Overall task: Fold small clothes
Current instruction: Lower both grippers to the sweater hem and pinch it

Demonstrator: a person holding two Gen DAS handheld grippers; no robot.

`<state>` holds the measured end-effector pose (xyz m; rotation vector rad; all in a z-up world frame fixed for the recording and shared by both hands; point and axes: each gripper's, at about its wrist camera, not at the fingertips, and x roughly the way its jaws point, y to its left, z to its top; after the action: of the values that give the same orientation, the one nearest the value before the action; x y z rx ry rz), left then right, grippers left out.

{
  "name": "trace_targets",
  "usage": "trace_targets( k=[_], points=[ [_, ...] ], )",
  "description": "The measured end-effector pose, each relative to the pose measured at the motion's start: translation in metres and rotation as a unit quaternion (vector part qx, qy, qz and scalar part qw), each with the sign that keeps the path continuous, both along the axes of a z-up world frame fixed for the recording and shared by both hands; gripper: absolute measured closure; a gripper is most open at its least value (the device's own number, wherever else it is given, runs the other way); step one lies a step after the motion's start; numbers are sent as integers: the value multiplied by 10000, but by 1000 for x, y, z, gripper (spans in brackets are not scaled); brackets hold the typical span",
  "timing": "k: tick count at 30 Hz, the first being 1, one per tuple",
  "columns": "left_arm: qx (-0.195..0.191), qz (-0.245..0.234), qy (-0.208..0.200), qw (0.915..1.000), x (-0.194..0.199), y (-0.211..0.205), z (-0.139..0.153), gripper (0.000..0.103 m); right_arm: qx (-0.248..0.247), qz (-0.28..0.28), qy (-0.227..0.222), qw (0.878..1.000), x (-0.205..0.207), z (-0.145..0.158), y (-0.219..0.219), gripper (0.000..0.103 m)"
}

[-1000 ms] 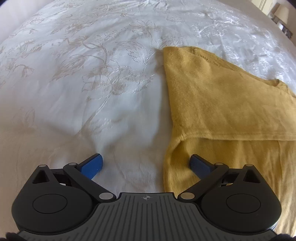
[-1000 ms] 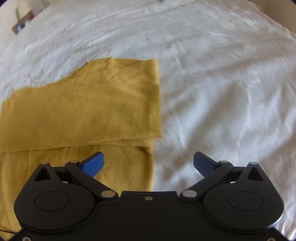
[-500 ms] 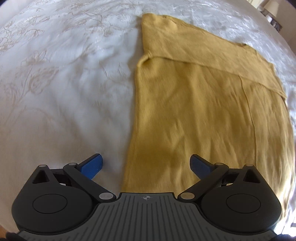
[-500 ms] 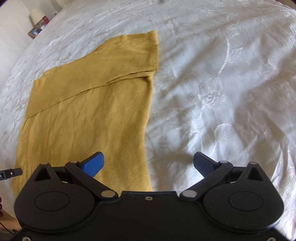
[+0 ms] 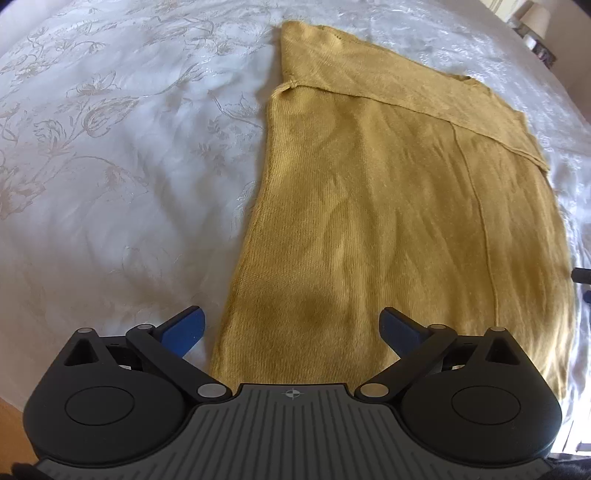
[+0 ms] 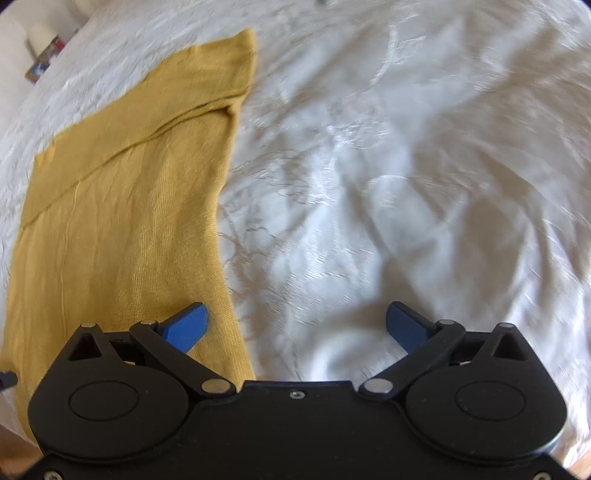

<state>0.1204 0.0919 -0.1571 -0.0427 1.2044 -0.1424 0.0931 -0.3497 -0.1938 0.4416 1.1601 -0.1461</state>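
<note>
- Your shirt point(image 5: 388, 229) lies flat on the bedspread point(image 5: 122, 177), its long axis running straight away from you, with the hem nearest and the folded-over sleeve band across the far end.
- Your left gripper point(image 5: 291, 328) hovers over the shirt's near left corner. Its jaws stand wide apart and hold nothing. One blue finger point(image 5: 184, 328) sits over bare bedspread just off the shirt's left edge, and the other is over the cloth.
- Your right gripper point(image 6: 297, 325) hovers at the shirt's near right corner, likewise spread wide and empty. Its inner finger point(image 6: 186, 326) is over the shirt point(image 6: 122, 221), its outer one over the bedspread point(image 6: 388, 184).
- So each side edge of the shirt runs between a pair of fingers, and the hem lies just below and in front of both grippers. Neither hand is clearly nearer; each has its own corner.
- Judging from this, the likely move is to pinch both hem corners and carry them along the long axis toward the far band.
- The right view is blurred, so you cannot tell whether that finger touches the cloth.
- A lamp point(image 5: 533, 16) stands beyond the shirt's far right corner, well apart from it.
</note>
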Motion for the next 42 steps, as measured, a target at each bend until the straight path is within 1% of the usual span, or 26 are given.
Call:
trace_targets(
  k=[3, 4, 5, 6, 8, 11, 13, 16, 23, 27, 29, 33, 35, 36, 40, 42],
  points=[
    [-141, -152, -122, 9997, -7, 7, 0, 1, 77, -253, -277, 9993, -29, 14, -1, 1],
    [-177, -225, -141, 9995, -11, 10, 0, 1, 77, -253, -277, 9993, -29, 14, -1, 1],
    [-186, -285, -145, 9993, -14, 12, 0, 1, 188, -379, -365, 9984, -43, 20, 2, 1],
    [-185, -332, -156, 9992, -17, 14, 0, 1, 188, -379, -365, 9984, -43, 20, 2, 1],
    [-208, -392, -178, 9989, -25, 19, 0, 1, 453, -494, -487, 9966, -62, 24, 10, 1],
    [-273, -495, -199, 9982, -38, 25, -2, 1, 483, -433, -503, 9966, -72, 25, 24, 1],
    [-253, -634, -193, 9975, -46, 27, -5, 1, 475, -398, -508, 9968, -75, 25, 29, 1],
    [-241, -772, -183, 9966, -56, 28, -11, 1, 525, -293, -594, 9964, -90, 26, 41, 1],
    [-276, -998, -280, 9942, -64, 28, -22, 1, 456, -217, -719, 9961, -121, 28, 57, 1],
    [-229, -1069, -244, 9937, -67, 26, -30, 1, 409, -131, -752, 9962, -126, 26, 62, 1],
    [-270, -1062, -203, 9938, -67, 25, -34, 1, 274, 17, -705, 9971, -125, 21, 69, 1],
    [-281, -1049, -133, 9940, -67, 24, -42, 1, 259, 119, -623, 9977, -120, 12, 75, 1],
    [-301, -1013, -86, 9944, -66, 24, -47, 1, 265, 127, -595, 9978, -117, 10, 75, 1],
    [-310, -998, -79, 9945, -66, 25, -48, 1, 299, 112, -536, 9981, -113, 4, 75, 1],
    [-352, -1016, -109, 9941, -67, 27, -50, 0, 349, 82, -448, 9984, -108, -5, 75, 1],
    [-407, -1006, -114, 9940, -67, 29, -50, 0, 456, 99, -385, 9982, -104, -12, 75, 1]
  ],
)
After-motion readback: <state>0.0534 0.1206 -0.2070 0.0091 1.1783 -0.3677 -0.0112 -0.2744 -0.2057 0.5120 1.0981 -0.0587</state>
